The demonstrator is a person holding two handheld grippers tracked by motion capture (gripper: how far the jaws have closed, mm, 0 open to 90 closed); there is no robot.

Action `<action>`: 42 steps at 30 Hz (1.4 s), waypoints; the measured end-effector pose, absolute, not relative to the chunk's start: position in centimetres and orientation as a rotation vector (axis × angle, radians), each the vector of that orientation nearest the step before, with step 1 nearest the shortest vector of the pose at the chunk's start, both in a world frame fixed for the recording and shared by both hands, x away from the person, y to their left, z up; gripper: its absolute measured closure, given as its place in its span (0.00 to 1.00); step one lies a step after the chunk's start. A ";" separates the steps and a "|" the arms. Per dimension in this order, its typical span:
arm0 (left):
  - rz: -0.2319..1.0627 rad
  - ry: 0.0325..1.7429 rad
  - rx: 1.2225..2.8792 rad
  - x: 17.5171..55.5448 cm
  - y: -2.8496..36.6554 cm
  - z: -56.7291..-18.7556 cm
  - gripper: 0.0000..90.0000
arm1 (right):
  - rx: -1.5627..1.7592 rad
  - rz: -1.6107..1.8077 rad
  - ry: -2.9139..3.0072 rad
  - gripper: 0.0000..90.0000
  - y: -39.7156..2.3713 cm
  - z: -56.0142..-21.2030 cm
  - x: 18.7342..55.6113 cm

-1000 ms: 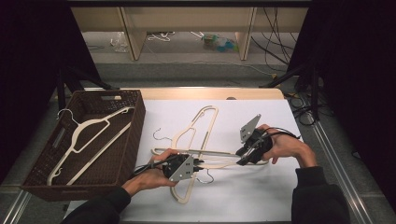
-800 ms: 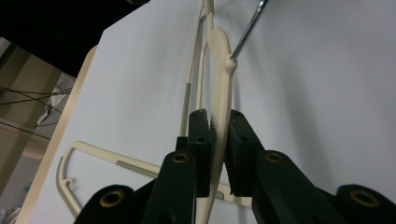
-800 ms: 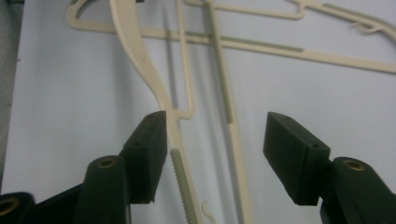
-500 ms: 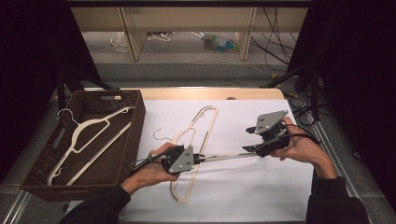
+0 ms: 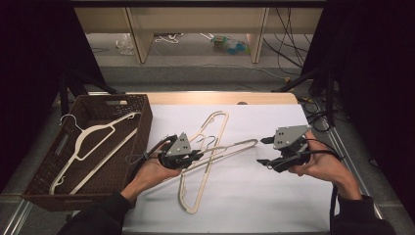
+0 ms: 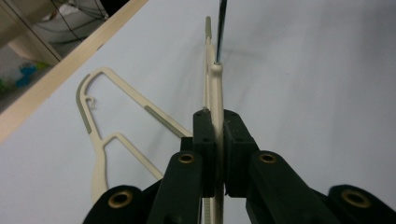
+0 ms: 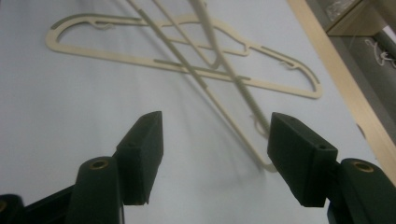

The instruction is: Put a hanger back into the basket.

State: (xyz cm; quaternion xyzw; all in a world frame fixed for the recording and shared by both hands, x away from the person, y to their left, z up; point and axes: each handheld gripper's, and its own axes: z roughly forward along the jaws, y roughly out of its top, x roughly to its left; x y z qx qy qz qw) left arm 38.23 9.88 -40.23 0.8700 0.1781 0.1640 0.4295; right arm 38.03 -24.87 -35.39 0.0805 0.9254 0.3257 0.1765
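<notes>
We clamp the left gripper (image 5: 195, 155) tight on a cream hanger (image 5: 234, 147), lifted over the white table (image 5: 274, 205), its far end reaching toward the right gripper (image 5: 263, 151). In the left gripper view its pads (image 6: 205, 140) pinch the hanger's thin edge. Our right gripper's jaws have just been opening and stand wide, nothing between them. A second hanger (image 5: 208, 161) lies flat beneath. Another rests in the basket (image 5: 39, 181) at left.

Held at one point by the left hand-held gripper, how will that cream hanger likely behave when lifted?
Probably stiff: the cream hanger keeps its shape while the left hand-held gripper clamps only near its hook. Likely light, being a thin open frame. It may pivot or droop, since its long arm reaches far past the grip.
</notes>
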 end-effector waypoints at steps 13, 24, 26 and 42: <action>0.379 0.504 2.239 38.0 10.2 -39.8 0.95 | 0.204 0.895 2.665 0.40 -24.2 -36.4 37.5; 0.431 0.508 2.180 37.4 11.1 -37.7 0.95 | 0.201 0.894 2.684 0.39 -24.3 -36.7 37.3; 0.429 0.520 2.156 37.2 11.3 -37.1 0.95 | 0.203 0.889 2.685 0.39 -24.3 -36.8 37.3; 0.388 0.654 1.826 36.0 15.6 -31.7 0.95 | 0.210 0.869 2.702 0.38 -24.4 -37.3 37.1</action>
